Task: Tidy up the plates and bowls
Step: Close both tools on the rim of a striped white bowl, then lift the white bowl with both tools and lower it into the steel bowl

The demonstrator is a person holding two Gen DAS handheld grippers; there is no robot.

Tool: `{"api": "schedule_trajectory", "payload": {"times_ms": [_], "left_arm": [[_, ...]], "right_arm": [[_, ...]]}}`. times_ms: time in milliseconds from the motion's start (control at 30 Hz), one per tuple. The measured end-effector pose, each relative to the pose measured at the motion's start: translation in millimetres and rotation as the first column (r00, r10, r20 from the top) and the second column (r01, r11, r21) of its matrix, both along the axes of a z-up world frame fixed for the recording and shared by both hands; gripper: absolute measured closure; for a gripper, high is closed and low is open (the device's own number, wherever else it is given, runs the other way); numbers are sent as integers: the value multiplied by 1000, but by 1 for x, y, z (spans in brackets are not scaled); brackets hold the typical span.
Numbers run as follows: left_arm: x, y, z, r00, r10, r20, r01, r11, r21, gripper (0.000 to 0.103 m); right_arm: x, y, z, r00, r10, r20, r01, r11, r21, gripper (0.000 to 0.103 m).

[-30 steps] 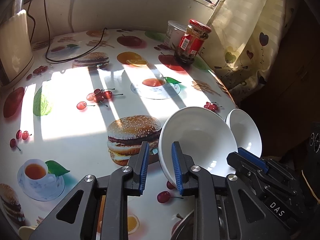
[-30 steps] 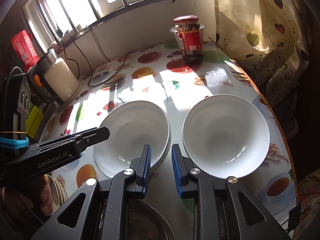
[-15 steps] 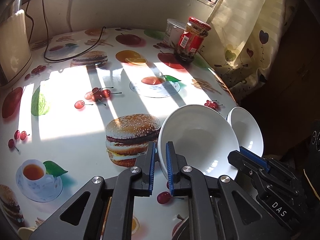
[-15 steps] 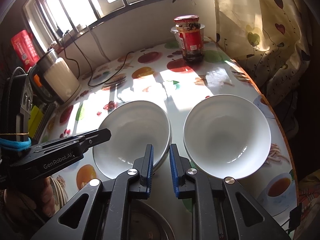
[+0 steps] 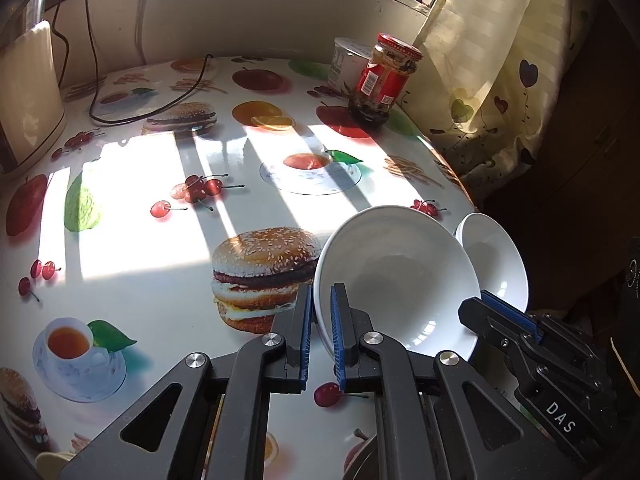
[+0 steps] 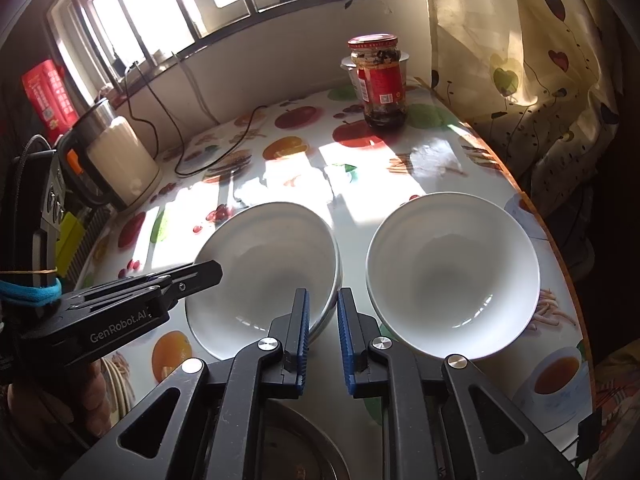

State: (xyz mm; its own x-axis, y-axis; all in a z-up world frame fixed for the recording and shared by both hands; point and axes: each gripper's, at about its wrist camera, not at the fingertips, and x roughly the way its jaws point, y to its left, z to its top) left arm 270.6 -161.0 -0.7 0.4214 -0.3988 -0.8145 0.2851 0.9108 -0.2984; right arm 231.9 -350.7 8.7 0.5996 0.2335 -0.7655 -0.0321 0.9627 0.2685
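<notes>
White glossy ceramic bowls (image 5: 394,276) are stacked on the food-print desk (image 5: 160,240), their near rim clamped by the downward-tilted left claw (image 5: 320,312). Beside them a single white bowl (image 6: 452,276) sits, and the right claw (image 6: 323,312), angled down between both, is closed on nothing.

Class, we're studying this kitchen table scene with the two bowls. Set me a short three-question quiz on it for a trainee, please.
1. True or false: the jar stands on the table with its red lid off.
2. What is the left gripper shut on?
A. the jar
B. the rim of the left bowl
C. the black cable
3. Short answer: what stands directly behind the jar, against the wall?

Key
1. False: the lid is on.
2. B
3. A white tub.
</notes>
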Motion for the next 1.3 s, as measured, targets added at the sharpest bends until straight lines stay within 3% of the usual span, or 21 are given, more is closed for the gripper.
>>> {"api": "schedule_trajectory", "payload": {"times_ms": [400,1300], "left_arm": [[-6,3,11,1000,1,25,-1,1000,-10,93],[-72,2,40,997,-33,77,35,999,-30,93]], "right_arm": [[-11,-2,11,1000,-10,25,10,1000,13,89],[-83,-5,41,996,-45,81,43,999,24,89]]}}
